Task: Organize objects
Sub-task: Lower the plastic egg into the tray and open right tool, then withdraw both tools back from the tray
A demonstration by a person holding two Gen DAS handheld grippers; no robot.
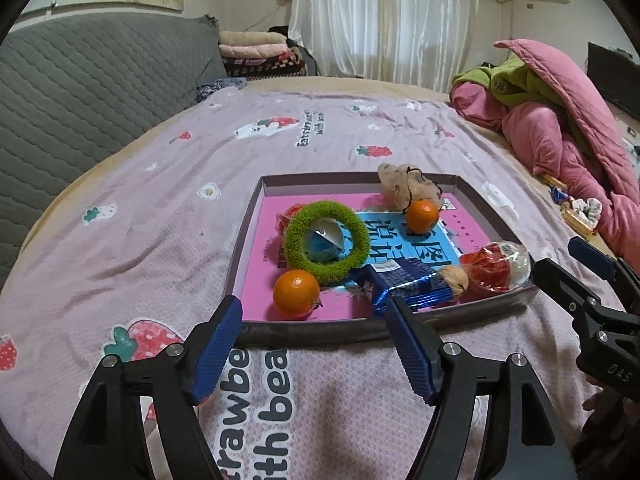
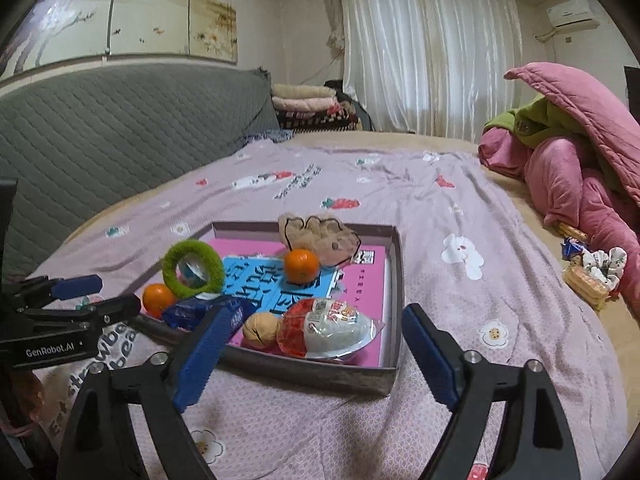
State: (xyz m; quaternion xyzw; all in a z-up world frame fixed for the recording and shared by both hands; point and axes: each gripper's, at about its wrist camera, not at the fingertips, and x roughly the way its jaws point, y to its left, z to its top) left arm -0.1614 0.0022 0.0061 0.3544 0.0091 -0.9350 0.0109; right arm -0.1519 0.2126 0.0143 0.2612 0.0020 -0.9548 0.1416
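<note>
The shallow cardboard tray [image 1: 256,216] sits on the strawberry-print bedsheet [image 1: 160,184], just ahead of both grippers, and already holds most of the loose things. A pink and blue book [image 2: 362,280] lies flat on its floor. On top of that rest two oranges [image 1: 297,293], one near the front wall and one further back, a fuzzy green ring [image 1: 327,240] propped over a clear and blue ball, a blue foil snack packet [image 1: 404,286], a walnut [image 2: 261,329], a red and white wrapped pack [image 2: 332,330] in the near corner, and a crumpled beige net bag [image 2: 320,234] against the far wall.

As a judgement, the tray is light and its thin walls would flex, so it is best taken by two opposite walls, not one corner. The oranges are round and will roll if it tips; the foil packet is slick and crushable, easiest pinched at its crimped end. The ring and net bag are soft and forgiving.

The left gripper [image 1: 314,344] stands wide open with nothing between its blue pads, poised over the front wall. The right gripper [image 2: 316,356] is likewise spread wide and empty, near the tray's right front corner.

More items, a scrunchie [image 2: 606,262] and snack packets, lie well apart beside the heaped pink quilt [image 2: 580,176]
</note>
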